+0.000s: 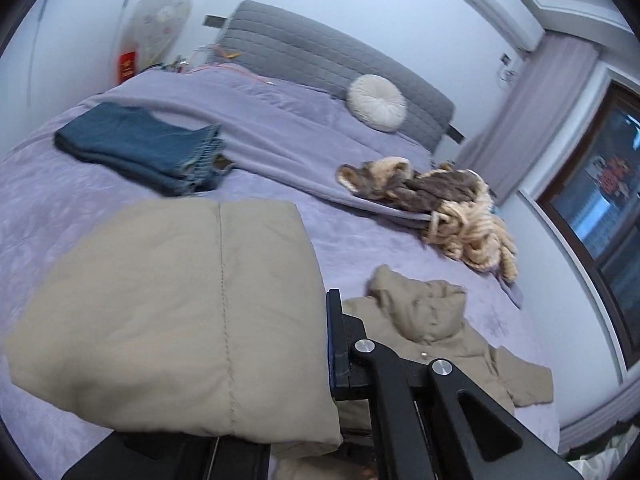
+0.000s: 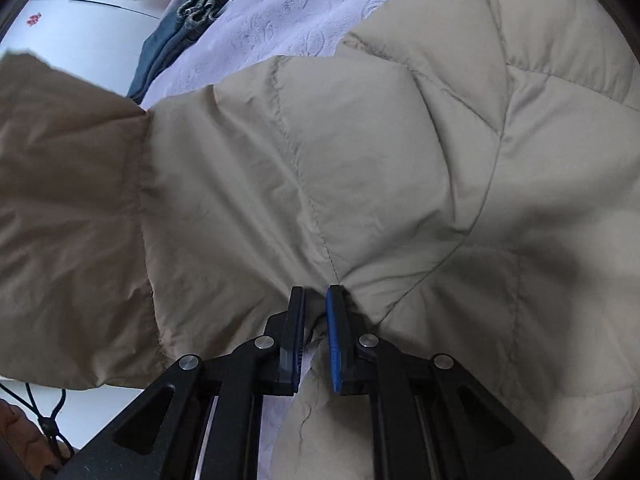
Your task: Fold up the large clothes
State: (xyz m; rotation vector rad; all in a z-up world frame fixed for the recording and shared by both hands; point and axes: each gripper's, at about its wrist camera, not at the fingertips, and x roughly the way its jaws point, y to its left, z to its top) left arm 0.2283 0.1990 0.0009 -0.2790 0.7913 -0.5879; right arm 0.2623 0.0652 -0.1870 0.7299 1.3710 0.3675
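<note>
Where both grippers pinch: beige jacket (image 2: pixel 360 168) edges, lifted.

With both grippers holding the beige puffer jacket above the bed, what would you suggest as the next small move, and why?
Probably carry the lifted section forward and lay it over the hooded part. The right gripper pinches the beige puffer jacket at a quilted seam, and the left gripper seems to hold a raised panel, while the hood lies spread on the purple bedspread.
</note>
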